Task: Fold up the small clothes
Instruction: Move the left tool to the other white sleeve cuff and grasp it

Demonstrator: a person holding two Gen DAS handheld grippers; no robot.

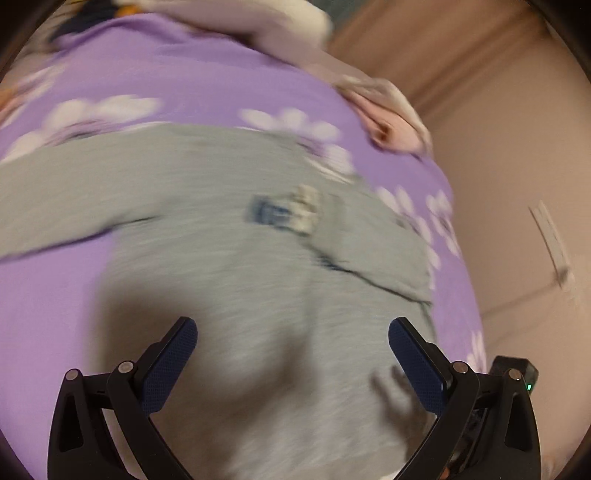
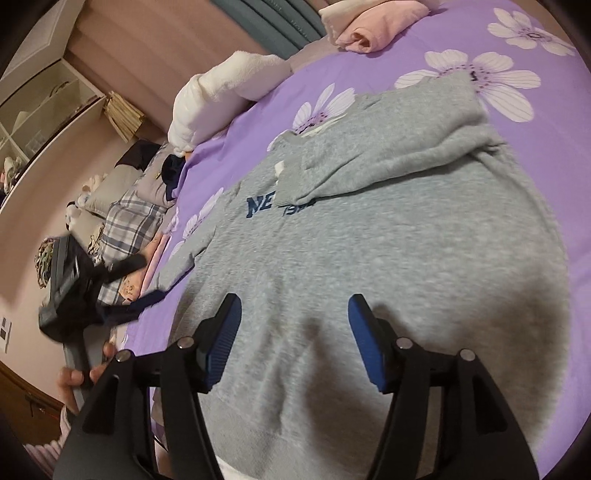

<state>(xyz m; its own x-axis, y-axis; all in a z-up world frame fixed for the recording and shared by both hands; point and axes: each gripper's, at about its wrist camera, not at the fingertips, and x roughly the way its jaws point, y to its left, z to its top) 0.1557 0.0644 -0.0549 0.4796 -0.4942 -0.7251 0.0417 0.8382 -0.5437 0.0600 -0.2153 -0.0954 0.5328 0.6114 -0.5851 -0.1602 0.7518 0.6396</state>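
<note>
Both grippers' fingers, left and right, spread apart above grey sweatshirt on purple bedsheet.

Both wrist views look steeply down, close over the grey sweatshirt (shared), on the purple bedsheet.

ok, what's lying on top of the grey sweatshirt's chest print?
One sleeve is folded across the grey sweatshirt, its cuff covering the right part of the navy lettering. Only "NE" and a few smaller characters show; the rest is hidden.
</note>
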